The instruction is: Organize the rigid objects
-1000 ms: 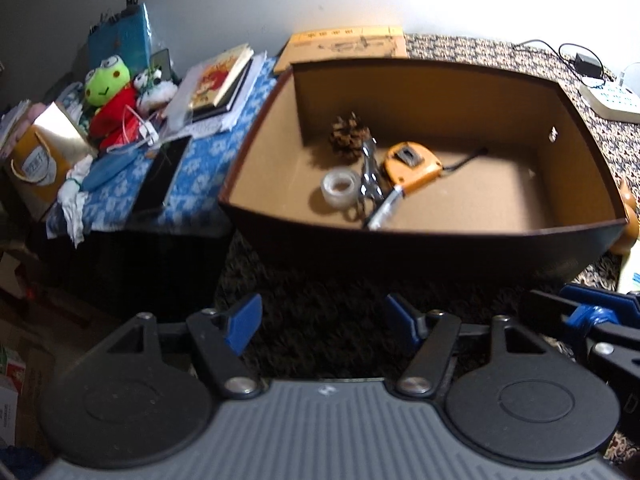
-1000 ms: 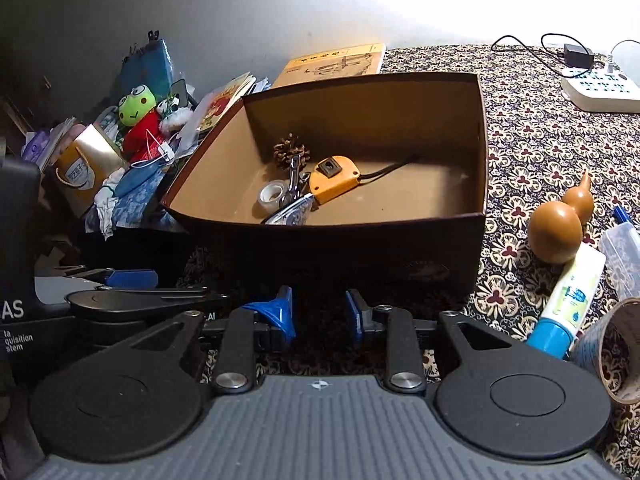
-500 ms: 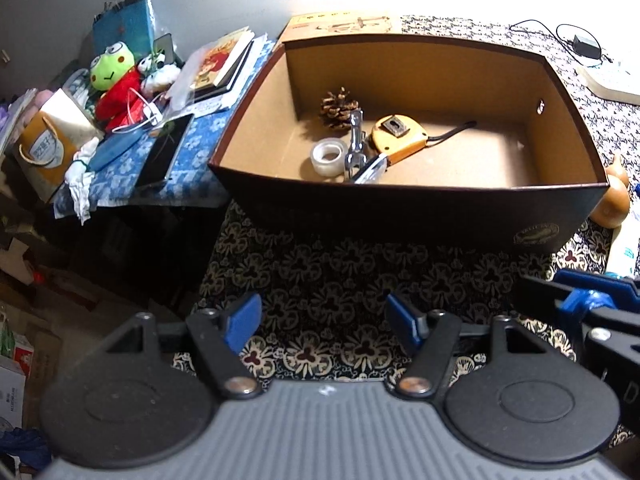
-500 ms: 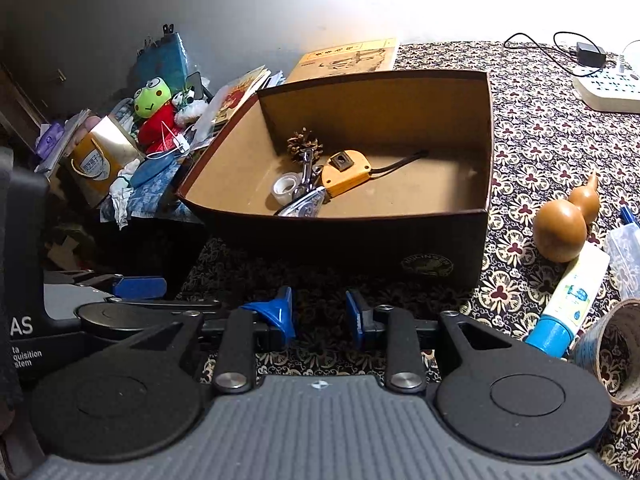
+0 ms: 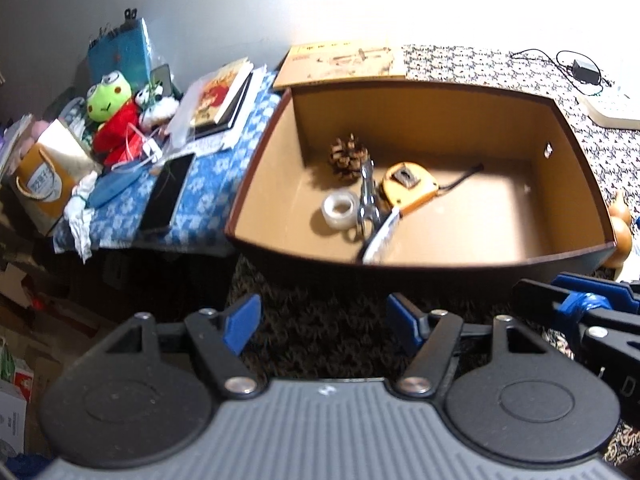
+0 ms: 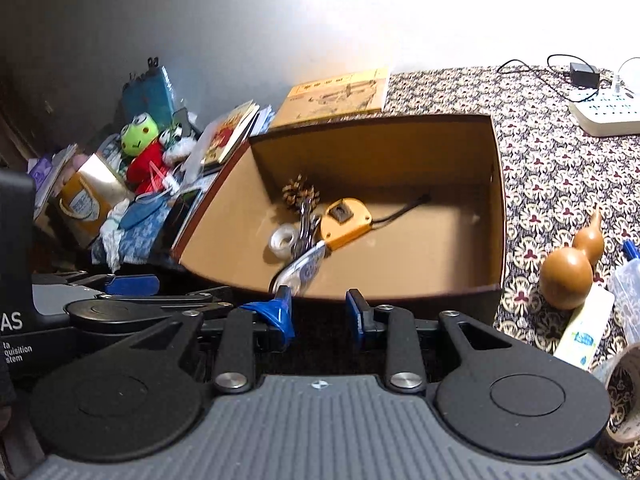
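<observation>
An open brown box [image 5: 400, 258] stands on the patterned tablecloth. In it lie a pine cone [image 5: 348, 156], an orange tape measure [image 5: 408, 184], a clear tape roll [image 5: 340, 210], a metal tool [image 5: 368, 200] and a white tube [image 5: 380, 240]. My left gripper [image 5: 324, 320] hovers open just before the box's near wall, with nothing between its fingers. To its right, my right gripper [image 6: 318, 314] is also at the near wall. Its jaws are a little apart and opening, with nothing between them. A brown gourd [image 6: 568, 276] and a white tube with a blue cap [image 6: 584, 328] lie right of the box.
A low side table [image 5: 200, 200] left of the box holds a frog plush [image 5: 110, 112], books, a phone and a paper bag. A power strip [image 6: 604, 114] with cables sits at the far right. A brown tape roll [image 6: 624, 392] lies near the right edge.
Both grippers drew back from the box half a second ago, then came close to its near wall again. The things in the box have not moved.
</observation>
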Action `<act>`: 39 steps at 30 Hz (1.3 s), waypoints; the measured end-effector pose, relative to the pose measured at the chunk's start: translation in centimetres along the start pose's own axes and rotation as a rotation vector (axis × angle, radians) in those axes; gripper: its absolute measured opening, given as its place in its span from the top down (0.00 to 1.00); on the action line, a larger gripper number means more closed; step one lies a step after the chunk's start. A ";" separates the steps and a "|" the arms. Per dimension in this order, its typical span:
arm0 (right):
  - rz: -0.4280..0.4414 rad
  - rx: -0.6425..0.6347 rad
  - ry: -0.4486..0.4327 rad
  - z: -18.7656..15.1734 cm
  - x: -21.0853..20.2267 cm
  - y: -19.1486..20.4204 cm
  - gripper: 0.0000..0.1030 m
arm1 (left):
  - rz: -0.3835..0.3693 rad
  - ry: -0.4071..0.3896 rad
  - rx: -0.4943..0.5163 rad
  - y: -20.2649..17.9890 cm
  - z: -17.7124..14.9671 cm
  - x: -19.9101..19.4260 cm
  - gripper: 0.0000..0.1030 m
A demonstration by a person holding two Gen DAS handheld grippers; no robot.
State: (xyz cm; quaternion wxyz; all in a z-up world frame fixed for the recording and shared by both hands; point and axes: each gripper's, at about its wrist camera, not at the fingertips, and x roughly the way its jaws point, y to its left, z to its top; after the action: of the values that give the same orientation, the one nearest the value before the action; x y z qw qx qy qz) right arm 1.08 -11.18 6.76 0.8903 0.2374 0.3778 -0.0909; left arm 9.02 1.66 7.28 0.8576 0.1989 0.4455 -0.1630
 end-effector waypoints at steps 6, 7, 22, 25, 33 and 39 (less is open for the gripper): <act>-0.026 0.029 -0.052 1.4 0.5 0.3 0.88 | -0.015 -0.033 0.023 0.5 2.2 0.8 0.32; -0.033 0.027 -0.062 1.7 0.6 0.4 0.88 | -0.017 -0.040 0.027 0.6 2.6 0.9 0.32; -0.120 -0.021 -0.162 4.0 3.8 1.9 0.88 | -0.014 -0.108 0.028 2.3 6.1 3.6 0.31; -0.132 -0.018 -0.159 4.1 4.6 1.9 0.88 | -0.019 -0.107 0.018 2.9 6.3 4.4 0.31; -0.166 -0.012 -0.167 4.4 5.8 1.8 0.87 | -0.054 -0.104 0.021 3.5 6.8 6.3 0.31; -0.189 0.005 -0.166 4.6 6.5 1.2 0.87 | -0.078 -0.108 0.033 3.1 7.4 7.5 0.31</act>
State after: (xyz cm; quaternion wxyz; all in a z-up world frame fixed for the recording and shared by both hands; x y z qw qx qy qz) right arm 8.89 -12.31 5.30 0.9054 0.1945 0.3232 -0.1948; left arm 19.77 0.00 5.60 0.8700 0.1864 0.4032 -0.2142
